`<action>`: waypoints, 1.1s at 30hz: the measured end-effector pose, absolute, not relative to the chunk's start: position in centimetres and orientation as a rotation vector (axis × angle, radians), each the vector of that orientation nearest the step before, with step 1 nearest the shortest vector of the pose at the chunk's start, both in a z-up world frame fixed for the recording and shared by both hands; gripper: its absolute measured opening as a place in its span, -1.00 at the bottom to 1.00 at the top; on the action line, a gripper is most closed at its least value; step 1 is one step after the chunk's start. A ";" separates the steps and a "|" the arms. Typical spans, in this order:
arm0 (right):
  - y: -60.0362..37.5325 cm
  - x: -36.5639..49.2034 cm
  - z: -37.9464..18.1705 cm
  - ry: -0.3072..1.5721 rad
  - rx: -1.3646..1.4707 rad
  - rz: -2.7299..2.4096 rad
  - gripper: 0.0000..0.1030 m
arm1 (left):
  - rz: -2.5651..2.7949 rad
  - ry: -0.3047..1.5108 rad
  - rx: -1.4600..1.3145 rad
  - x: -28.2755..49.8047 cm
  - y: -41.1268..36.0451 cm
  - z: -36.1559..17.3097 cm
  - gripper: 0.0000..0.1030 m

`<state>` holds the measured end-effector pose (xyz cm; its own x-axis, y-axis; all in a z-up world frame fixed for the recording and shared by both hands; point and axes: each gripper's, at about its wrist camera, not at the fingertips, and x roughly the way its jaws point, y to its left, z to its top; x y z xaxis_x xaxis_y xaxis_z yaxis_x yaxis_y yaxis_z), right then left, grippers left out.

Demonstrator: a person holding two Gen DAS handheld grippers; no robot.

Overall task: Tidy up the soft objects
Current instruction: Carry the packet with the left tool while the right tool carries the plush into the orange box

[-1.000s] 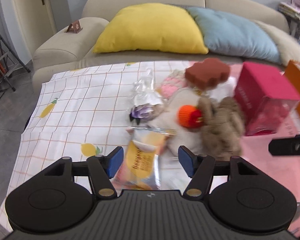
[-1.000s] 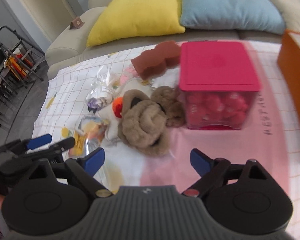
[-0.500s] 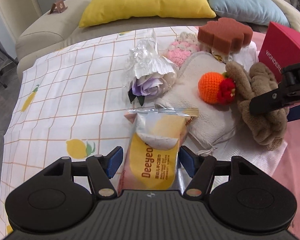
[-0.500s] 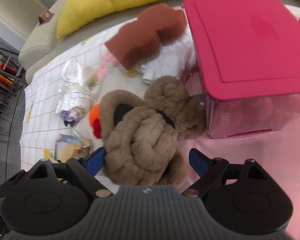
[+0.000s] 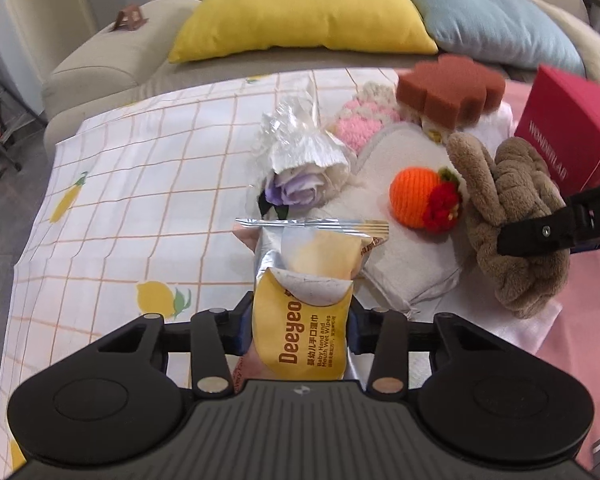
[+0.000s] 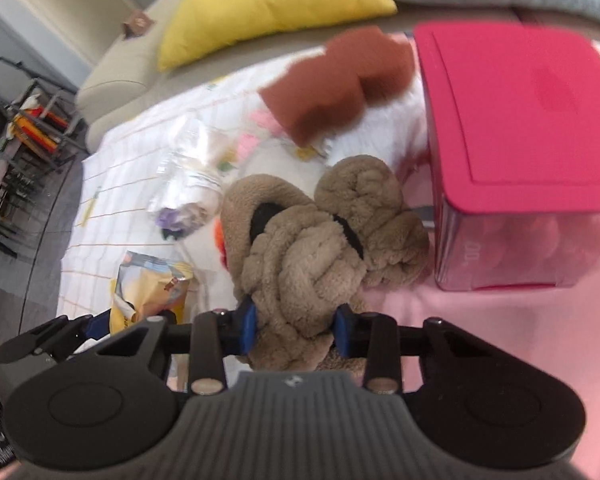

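My left gripper (image 5: 298, 326) is shut on a yellow pack of wet wipes (image 5: 304, 304) at the near edge of the pile. My right gripper (image 6: 294, 328) is shut on a brown plush knotted headband (image 6: 312, 248), which also shows in the left wrist view (image 5: 512, 216). Beside them lie an orange crocheted ball with red trim (image 5: 420, 204), a wrapped purple flower (image 5: 300, 168), a pink crocheted piece (image 5: 360, 124), a brown sponge (image 5: 452, 88) and a cream cloth (image 5: 404, 264).
A magenta-lidded box (image 6: 516, 120) stands right of the pile on a pink cloth (image 6: 460, 304). The table wears a lemon-print checked cloth (image 5: 140, 200). Behind is a sofa with a yellow cushion (image 5: 300, 8) and a blue cushion (image 5: 488, 16).
Both grippers have gone from open to shut: the left has closed on the wipes pack, the right on the brown headband. The right gripper also moved in closer to the pile.
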<state>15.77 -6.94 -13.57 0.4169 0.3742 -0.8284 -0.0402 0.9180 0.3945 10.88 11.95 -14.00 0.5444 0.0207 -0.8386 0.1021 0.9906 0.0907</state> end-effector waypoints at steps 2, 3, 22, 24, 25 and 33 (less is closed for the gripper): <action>-7.1 14.8 -12.4 1.098 0.304 0.296 -0.30 | -0.039 0.984 0.104 10.3 12.1 -12.8 -0.06; -7.1 14.4 -11.7 1.088 0.294 0.312 -0.30 | -0.040 0.977 0.089 10.0 12.1 -12.1 -0.06; -20.4 4.4 0.1 0.912 0.072 0.306 -0.29 | -0.280 0.907 -0.123 6.4 0.5 1.7 -0.06; -23.4 3.6 0.9 0.907 0.052 0.273 -0.29 | -0.342 0.908 -0.124 6.7 -2.6 2.7 -0.06; -24.9 3.2 1.3 0.905 0.039 0.253 -0.29 | -0.376 0.907 -0.125 7.0 -4.3 3.1 -0.06; -37.0 2.0 2.0 0.945 -0.111 0.097 -0.28 | -0.588 0.948 -0.104 9.1 -19.0 4.8 -0.06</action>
